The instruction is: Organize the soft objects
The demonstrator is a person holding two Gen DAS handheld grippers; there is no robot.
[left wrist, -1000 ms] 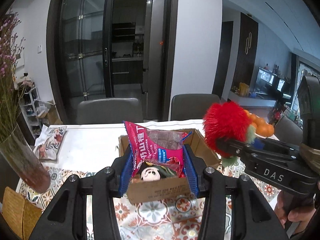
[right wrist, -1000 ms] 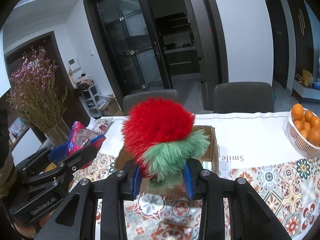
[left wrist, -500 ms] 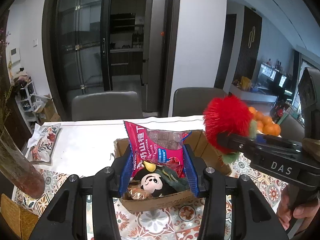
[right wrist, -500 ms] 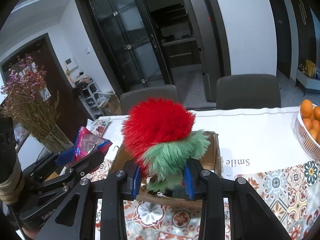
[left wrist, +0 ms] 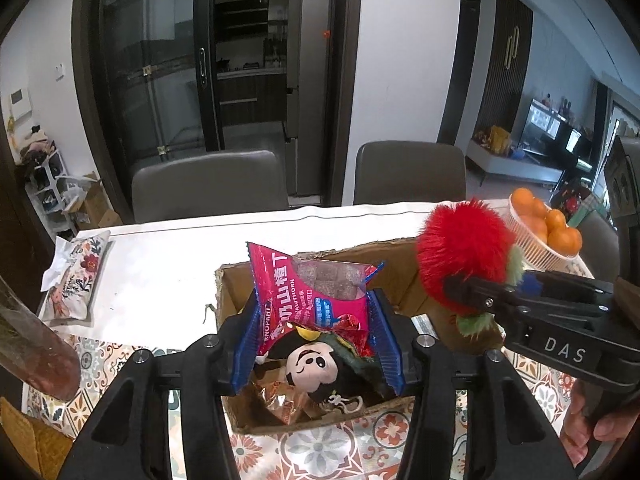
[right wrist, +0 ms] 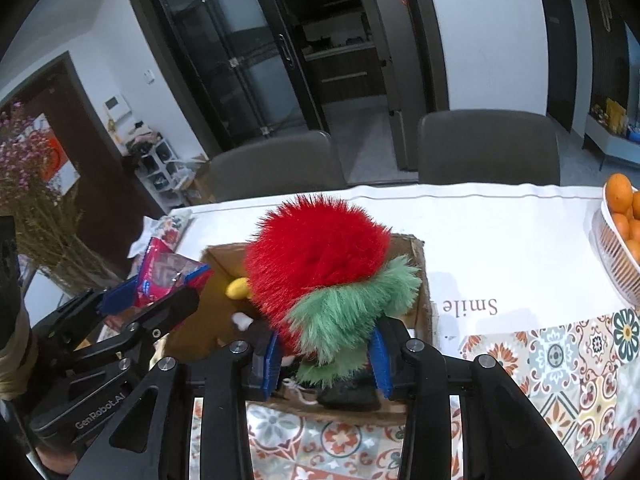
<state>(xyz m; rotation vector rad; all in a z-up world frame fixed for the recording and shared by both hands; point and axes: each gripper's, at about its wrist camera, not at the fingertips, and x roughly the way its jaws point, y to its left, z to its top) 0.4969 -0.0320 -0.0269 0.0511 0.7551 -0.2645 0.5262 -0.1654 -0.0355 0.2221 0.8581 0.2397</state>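
My left gripper is shut on a pink snack bag and holds it above an open cardboard box. Inside the box lie a black and white plush doll and other wrappers. My right gripper is shut on a fluffy red and green plush and holds it over the same box. The plush and the right gripper also show at the right in the left wrist view. The snack bag shows at the left in the right wrist view.
A white basket of oranges stands at the table's right. A floral tissue pack lies at the left. A glass vase with dried flowers stands at the near left. Two grey chairs stand behind the table.
Both grippers have moved forward and tilted down over the box, each still holding its object. More of the box's inside now shows.
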